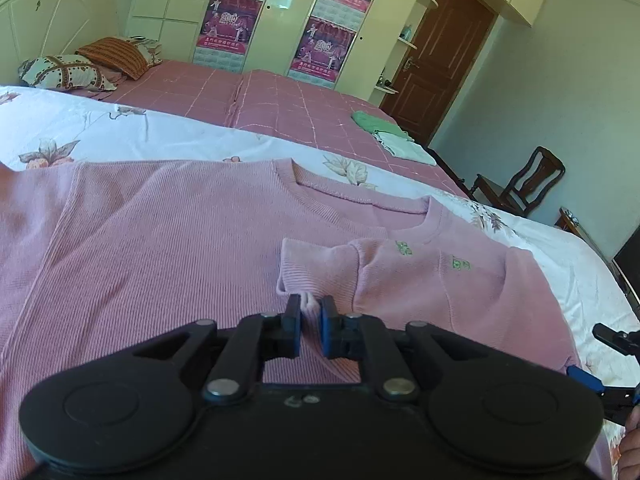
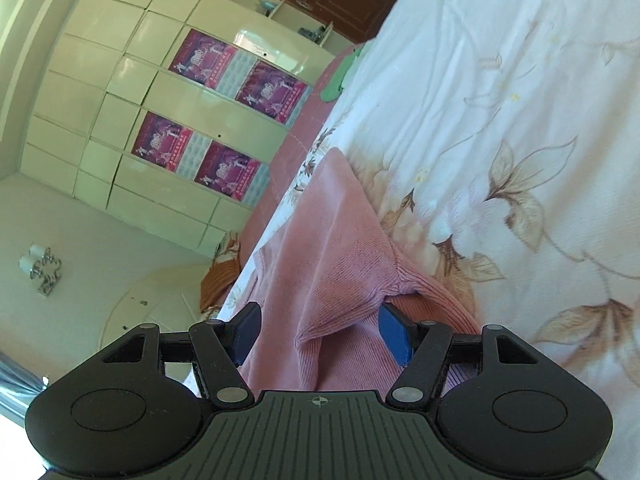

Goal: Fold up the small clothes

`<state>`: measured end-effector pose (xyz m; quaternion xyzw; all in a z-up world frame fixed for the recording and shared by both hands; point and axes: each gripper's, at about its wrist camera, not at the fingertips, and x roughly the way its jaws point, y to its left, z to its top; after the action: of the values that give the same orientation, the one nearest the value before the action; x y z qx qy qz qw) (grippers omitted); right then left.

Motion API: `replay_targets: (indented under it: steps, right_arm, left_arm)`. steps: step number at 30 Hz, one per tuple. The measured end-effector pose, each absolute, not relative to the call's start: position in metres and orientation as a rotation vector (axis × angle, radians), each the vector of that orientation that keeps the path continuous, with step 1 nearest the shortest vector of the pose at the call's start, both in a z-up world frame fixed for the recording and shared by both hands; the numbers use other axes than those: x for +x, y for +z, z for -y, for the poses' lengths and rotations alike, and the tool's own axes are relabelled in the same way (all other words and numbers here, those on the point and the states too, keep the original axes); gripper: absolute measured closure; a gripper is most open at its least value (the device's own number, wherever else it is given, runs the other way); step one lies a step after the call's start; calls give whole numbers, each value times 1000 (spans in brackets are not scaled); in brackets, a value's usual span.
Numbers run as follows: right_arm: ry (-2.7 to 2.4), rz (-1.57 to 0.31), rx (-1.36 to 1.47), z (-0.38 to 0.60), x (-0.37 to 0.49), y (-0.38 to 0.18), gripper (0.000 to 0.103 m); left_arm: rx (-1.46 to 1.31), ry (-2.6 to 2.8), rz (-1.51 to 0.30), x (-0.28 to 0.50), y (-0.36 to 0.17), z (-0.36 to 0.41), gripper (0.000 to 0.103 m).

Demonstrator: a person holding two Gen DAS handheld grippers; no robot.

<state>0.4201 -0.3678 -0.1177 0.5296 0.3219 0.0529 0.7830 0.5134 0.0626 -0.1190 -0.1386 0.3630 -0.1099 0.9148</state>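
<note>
Two pink garments lie on the bed in the left wrist view: a large ribbed pink sweater (image 1: 132, 248) spread flat over the floral sheet (image 1: 132, 132), and a small pink top (image 1: 432, 280) with green embroidery lying on the sweater's right part, toward 3 o'clock from frame centre. The small top's sleeve (image 1: 316, 268) is folded inward toward 9 o'clock. The left tool (image 1: 310, 322) sits at 6 o'clock, its fingers drawn close together and pinching a pale pink edge of that sleeve between the blue pads (image 1: 329, 320). At 3 to 4 o'clock, at the frame's rim, part of the right tool (image 1: 608, 364) shows beside the small top's lower corner. Beyond the floral sheet, a pink checked bedspread (image 1: 280, 100) carries pillows (image 1: 80, 68) at 10 o'clock and a folded green cloth (image 1: 380, 128) at 1 o'clock. A wardrobe with posters (image 1: 280, 20) fills 12 o'clock, with a brown door (image 1: 440, 60) and a wooden chair (image 1: 524, 184) toward 2 and 3 o'clock.

In the right wrist view, strongly tilted, the right tool (image 2: 320, 332) sits at 6 o'clock with its fingers spread wide. Pink knit fabric runs between them; a raised fold of it rests against the blue pad (image 2: 394, 336) on the 3 o'clock side, while the pad toward 9 o'clock is apart from the cloth. Whether this fabric belongs to the sweater or the small top cannot be told. The floral sheet (image 2: 500, 120) fills 1 to 4 o'clock, and the wardrobe (image 2: 160, 120) fills 10 o'clock.
</note>
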Motion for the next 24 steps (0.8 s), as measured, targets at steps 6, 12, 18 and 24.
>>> replay_targets:
  steps: [6, 12, 18, 24]
  right_arm:
    - [85, -722, 1154, 380, 428, -120, 38]
    - [90, -721, 1140, 372, 420, -121, 38]
    - [79, -714, 1139, 366, 419, -119, 38]
    - [79, -712, 1142, 366, 420, -119, 38]
  left_arm:
    - [-290, -224, -756, 524, -127, -66, 63]
    - [-334, -250, -782, 555, -133, -67, 89]
    - [-365, -168, -510, 512, -101, -79, 97]
    - [-371, -109, -687, 520, -135, -84, 84]
